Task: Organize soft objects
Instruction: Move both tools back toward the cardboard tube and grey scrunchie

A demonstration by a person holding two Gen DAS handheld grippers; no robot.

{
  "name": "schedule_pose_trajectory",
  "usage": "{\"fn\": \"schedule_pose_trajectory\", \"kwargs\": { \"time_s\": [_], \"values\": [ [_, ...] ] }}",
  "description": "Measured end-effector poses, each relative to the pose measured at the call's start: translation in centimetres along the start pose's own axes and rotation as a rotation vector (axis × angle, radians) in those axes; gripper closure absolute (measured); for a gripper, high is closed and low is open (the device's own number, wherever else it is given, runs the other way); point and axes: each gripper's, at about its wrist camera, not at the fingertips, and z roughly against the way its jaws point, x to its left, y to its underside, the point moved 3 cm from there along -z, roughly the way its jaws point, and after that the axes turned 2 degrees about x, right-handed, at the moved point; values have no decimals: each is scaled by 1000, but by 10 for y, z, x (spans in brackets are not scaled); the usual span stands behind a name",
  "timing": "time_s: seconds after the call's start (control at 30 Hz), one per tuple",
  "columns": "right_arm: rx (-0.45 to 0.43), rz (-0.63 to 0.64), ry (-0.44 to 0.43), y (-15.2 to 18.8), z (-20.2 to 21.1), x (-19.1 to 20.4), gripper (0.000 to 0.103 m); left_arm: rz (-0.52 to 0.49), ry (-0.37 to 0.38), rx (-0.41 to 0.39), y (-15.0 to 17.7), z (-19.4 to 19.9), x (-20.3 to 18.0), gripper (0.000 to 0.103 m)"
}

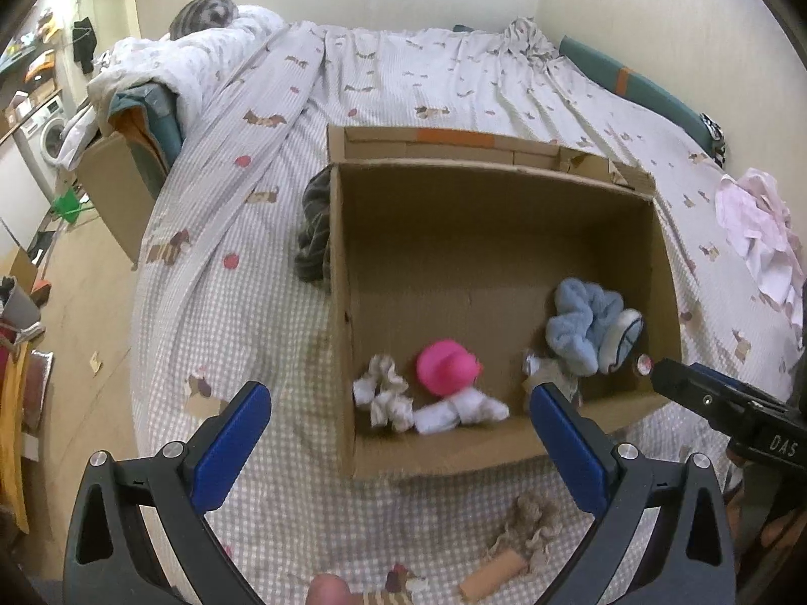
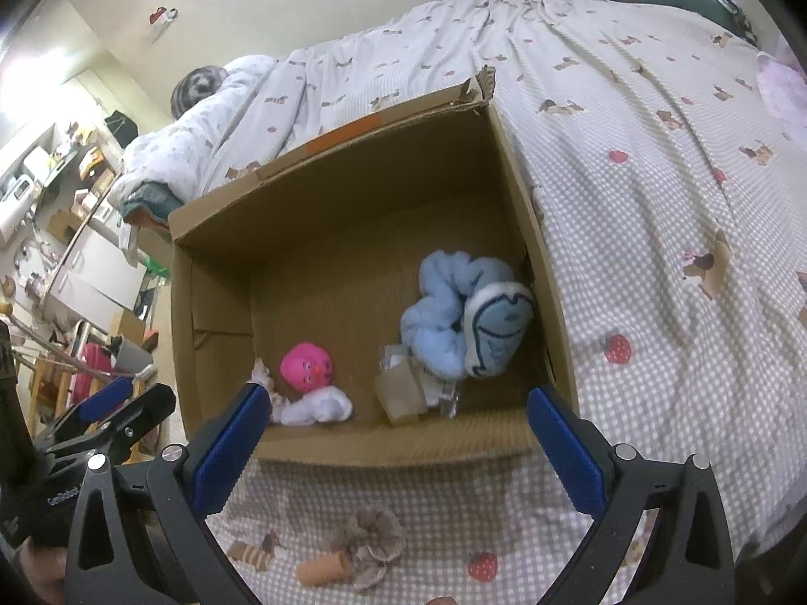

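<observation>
An open cardboard box (image 1: 348, 302) (image 2: 524, 191) sits on the bed. Inside lie a pink toy (image 1: 446, 365) (image 2: 306, 368), white socks (image 1: 459, 413) (image 2: 318, 411), a cream patterned scrunchie (image 1: 386, 396), a blue fluffy cloth (image 1: 580, 325) (image 2: 444, 312) and a blue-and-white item (image 1: 623, 340) (image 2: 497, 327). A beige flower-like soft toy with an orange tube (image 1: 519, 549) (image 2: 353, 552) lies on the sheet in front of the box. My left gripper (image 1: 398, 403) is open and empty above the box's near edge. My right gripper (image 2: 398, 403) is open and empty too; it also shows in the left wrist view (image 1: 706, 393).
A dark cloth (image 1: 315, 232) lies against the box's left side. Pink-white clothes (image 1: 761, 232) lie at the bed's right. A bunched duvet (image 1: 166, 70) sits at the far left. The floor and clutter (image 1: 30, 302) are left of the bed.
</observation>
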Motion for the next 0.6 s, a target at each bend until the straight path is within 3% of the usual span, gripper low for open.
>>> {"fn": "schedule_pose_trajectory", "kwargs": {
  "time_s": [0.43,0.6],
  "values": [
    [62,-16,-22,33,13,-2,0,16,-11,58,37,8,4,1],
    [98,-33,-5,49,10,-6,0,-7,-21,114,54,2,-1,1]
  ]
}}
